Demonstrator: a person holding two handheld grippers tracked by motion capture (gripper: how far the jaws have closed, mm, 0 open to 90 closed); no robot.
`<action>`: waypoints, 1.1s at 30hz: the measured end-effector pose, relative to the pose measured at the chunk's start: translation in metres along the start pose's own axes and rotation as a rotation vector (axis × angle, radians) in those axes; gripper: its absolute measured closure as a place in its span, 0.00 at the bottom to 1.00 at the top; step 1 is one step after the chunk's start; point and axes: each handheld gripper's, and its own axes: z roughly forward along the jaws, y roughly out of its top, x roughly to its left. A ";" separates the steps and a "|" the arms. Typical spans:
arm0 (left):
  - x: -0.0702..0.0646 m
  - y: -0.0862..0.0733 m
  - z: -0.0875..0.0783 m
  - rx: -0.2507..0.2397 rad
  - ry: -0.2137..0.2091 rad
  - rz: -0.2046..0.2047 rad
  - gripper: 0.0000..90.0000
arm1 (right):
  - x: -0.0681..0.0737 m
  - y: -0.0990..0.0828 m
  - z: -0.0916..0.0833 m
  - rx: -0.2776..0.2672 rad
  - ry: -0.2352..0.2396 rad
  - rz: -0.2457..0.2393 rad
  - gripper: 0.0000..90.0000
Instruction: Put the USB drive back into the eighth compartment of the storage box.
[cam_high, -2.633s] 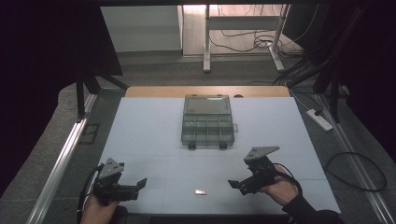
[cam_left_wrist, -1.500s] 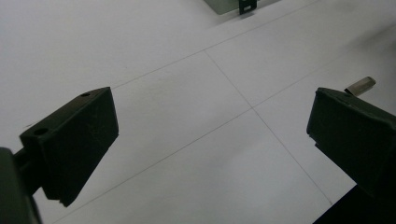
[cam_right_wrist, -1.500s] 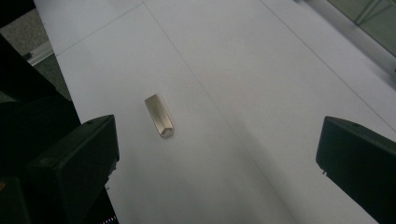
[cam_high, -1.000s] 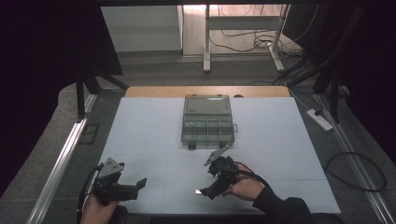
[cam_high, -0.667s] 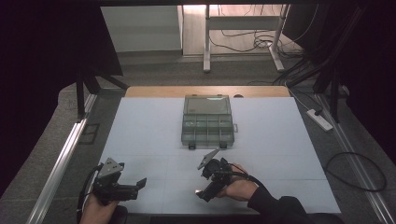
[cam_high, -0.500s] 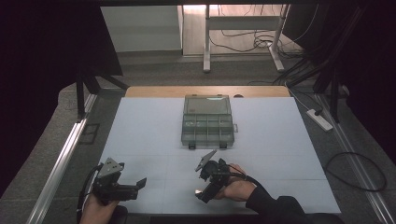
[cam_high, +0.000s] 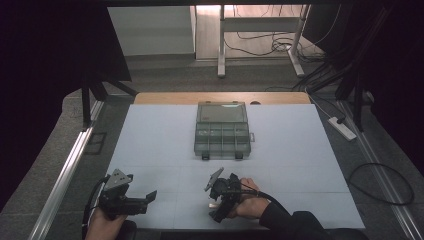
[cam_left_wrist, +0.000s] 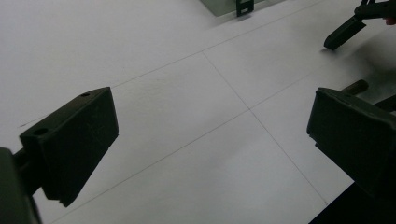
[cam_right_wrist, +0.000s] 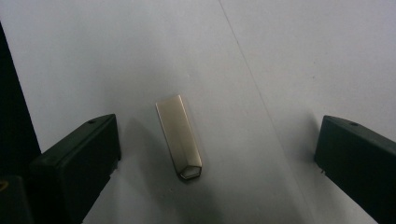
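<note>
We saw a small shiny metal piece (cam_right_wrist: 180, 140) lying flat near the table's (cam_high: 300, 150) front edge. Our right gripper (cam_right_wrist: 210, 163) hung over it, jaws wide apart, touching nothing.

metal tab (cam_right_wrist: 180, 139) between right gripper (cam_right_wrist: 215, 154) jaws, on table (cam_high: 150, 145)

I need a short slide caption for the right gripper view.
Open right tongs poised over a small metal tag lying flat on the white table.
</note>
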 end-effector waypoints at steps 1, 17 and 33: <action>0.000 0.000 0.000 0.000 0.000 0.000 0.02 | 0.000 0.000 -0.001 0.001 -0.002 -0.003 0.02; 0.000 0.000 0.000 0.000 0.000 0.002 0.02 | 0.003 -0.002 -0.015 -0.021 0.065 -0.075 0.88; 0.000 0.000 0.000 -0.003 -0.004 0.005 0.02 | -0.010 -0.003 -0.026 -0.095 0.099 -0.011 0.88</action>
